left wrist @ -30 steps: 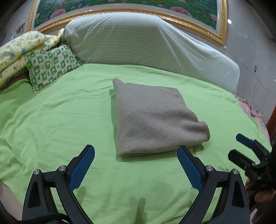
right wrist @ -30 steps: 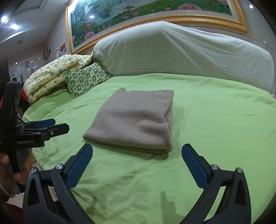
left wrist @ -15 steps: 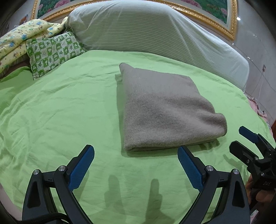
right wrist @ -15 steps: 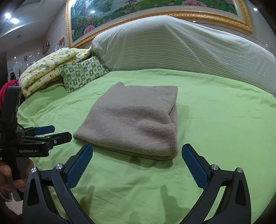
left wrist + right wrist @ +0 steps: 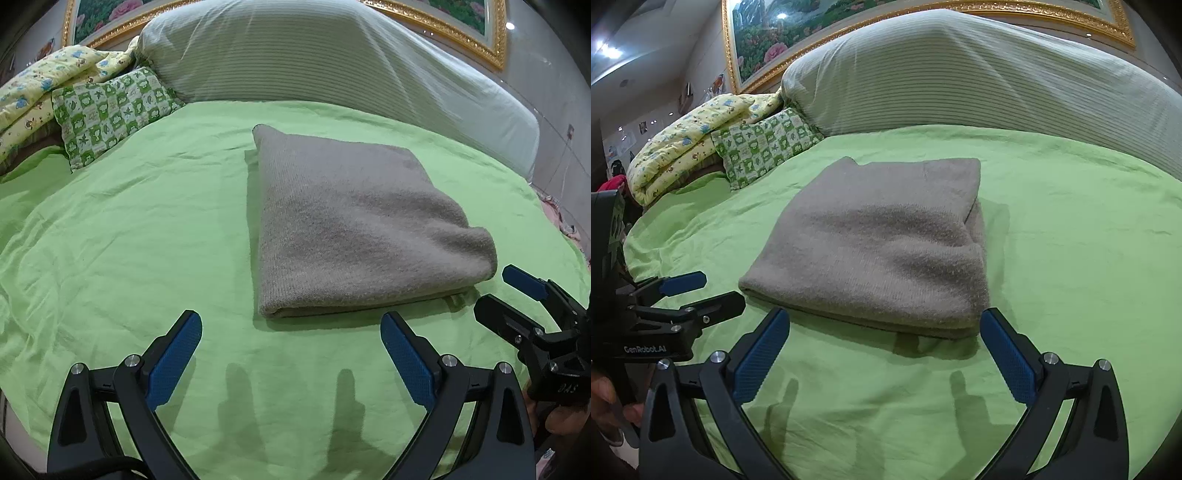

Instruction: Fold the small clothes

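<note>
Ana: Left wrist view first: the left gripper hangs over the green sheet with its blue-padded jaws spread wide and nothing between them. Where does the garment lie from it?

Ben: Just beyond the fingertips. The folded grey garment lies flat on the sheet, its near folded edge just past the pads, not touching them.

Ana: And the other tool?

Ben: The right gripper is also wide open and empty, low over the sheet at the garment's near right corner; whether a pad touches the cloth cannot be told. In the left view it shows at the garment's right, its two fingers parted. A hand grips the left tool's handle.

Ana: Farther out from the garment?

Ben: Behind it rises a large striped bolster. To its far left sit a green checked pillow and a yellow printed quilt, with a gold-framed painting above the bolster.
</note>
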The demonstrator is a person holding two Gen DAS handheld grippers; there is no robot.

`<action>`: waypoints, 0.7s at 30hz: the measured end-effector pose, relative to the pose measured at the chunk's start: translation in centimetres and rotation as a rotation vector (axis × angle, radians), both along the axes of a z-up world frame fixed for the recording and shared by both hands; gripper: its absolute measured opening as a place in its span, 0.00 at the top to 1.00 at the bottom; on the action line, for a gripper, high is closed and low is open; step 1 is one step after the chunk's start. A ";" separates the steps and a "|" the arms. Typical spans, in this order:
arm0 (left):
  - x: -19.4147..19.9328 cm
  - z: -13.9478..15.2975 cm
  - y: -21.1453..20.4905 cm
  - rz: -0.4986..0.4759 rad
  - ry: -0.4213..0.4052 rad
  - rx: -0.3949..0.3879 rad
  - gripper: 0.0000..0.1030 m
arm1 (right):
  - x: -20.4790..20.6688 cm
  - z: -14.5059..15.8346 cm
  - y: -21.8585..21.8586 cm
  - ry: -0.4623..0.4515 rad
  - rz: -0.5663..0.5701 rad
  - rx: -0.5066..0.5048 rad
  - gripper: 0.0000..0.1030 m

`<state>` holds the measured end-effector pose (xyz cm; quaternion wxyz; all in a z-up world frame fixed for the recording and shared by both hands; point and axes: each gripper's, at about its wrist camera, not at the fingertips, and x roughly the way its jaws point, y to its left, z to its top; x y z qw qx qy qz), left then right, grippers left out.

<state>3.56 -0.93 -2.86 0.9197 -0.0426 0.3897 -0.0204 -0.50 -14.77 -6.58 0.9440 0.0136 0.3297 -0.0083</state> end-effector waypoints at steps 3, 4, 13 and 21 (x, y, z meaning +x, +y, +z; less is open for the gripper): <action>0.2 0.0 0.0 -0.001 0.006 0.005 0.05 | 0.0 -0.2 0.0 0.007 0.002 0.003 0.00; 0.2 0.0 0.0 -0.002 0.006 0.005 0.05 | 0.0 -0.2 0.1 0.007 0.001 0.005 0.00; -0.1 0.2 -0.7 -0.012 0.005 0.033 0.05 | -0.5 -0.3 0.1 -0.013 -0.006 0.011 0.00; -0.2 0.4 -0.6 -0.007 0.002 0.028 0.05 | -0.5 -0.4 0.2 -0.013 -0.005 -0.003 0.00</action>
